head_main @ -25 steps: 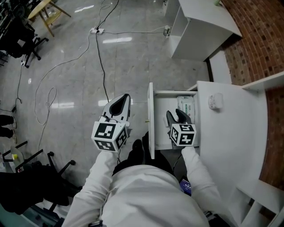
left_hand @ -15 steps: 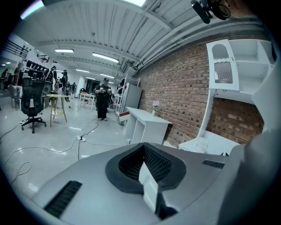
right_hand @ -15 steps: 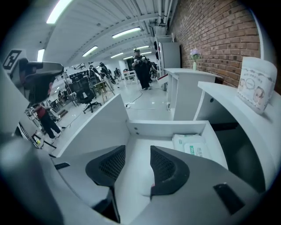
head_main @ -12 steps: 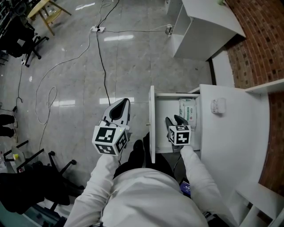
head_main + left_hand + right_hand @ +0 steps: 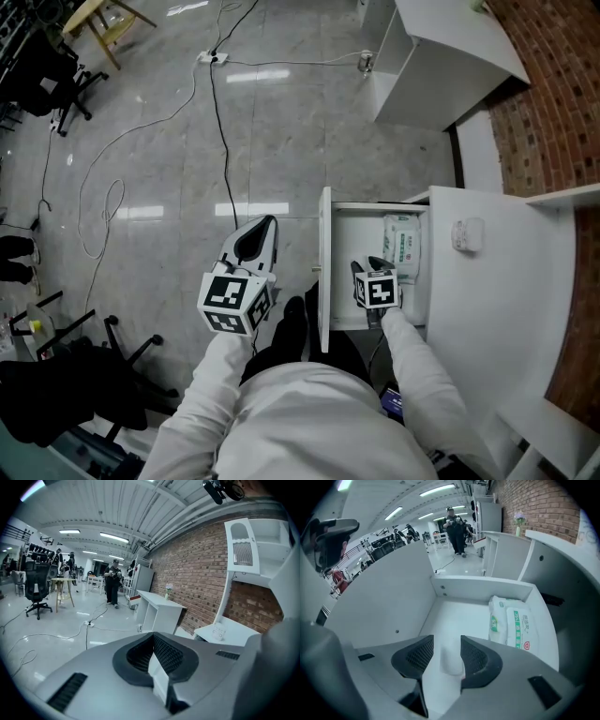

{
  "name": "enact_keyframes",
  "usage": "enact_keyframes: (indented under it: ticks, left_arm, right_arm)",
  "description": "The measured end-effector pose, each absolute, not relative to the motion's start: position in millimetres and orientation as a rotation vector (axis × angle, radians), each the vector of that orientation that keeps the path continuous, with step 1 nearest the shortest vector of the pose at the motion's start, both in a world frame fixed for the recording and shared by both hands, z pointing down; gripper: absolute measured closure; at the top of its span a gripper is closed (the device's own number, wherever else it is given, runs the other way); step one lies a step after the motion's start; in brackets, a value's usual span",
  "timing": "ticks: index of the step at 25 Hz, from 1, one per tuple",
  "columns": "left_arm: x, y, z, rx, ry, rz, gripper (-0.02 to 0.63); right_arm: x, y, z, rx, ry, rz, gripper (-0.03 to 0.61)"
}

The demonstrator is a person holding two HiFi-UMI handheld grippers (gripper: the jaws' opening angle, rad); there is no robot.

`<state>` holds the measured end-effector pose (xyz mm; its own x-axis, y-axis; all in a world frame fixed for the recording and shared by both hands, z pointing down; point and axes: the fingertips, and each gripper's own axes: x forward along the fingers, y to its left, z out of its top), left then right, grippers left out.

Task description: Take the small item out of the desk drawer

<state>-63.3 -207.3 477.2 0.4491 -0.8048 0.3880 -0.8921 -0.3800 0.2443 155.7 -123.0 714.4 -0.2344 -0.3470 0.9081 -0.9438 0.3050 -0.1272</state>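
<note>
Right tool (image 5: pixel 446 638) spread inside drawer (image 5: pixel 459 615), small white item (image 5: pixel 452 658) between its jaws, left tool (image 5: pixel 153 645) pressed together

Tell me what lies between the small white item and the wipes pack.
Only bare drawer floor, shown in the right gripper view.

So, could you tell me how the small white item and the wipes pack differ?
The small white item is plain and much smaller; the wipes pack carries green print. The item sits between the right gripper's open jaws; the pack lies farther back, untouched. Both rest on the drawer floor.
</note>
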Motion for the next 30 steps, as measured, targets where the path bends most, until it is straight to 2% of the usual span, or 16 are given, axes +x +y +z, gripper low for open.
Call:
enact_keyframes:
  ticks: [13, 30]
  left_arm:
    - [-64, -206, 492, 2.238, -1.438, 0.324, 0.595]
    - [-69, -205, 501, 2.221, -1.447, 0.363, 0.595]
  right_arm:
    - [165, -106, 758, 1.08, -1.59, 0.986, 0.345]
    - [167, -93, 776, 1.006, -1.482, 0.957, 0.365]
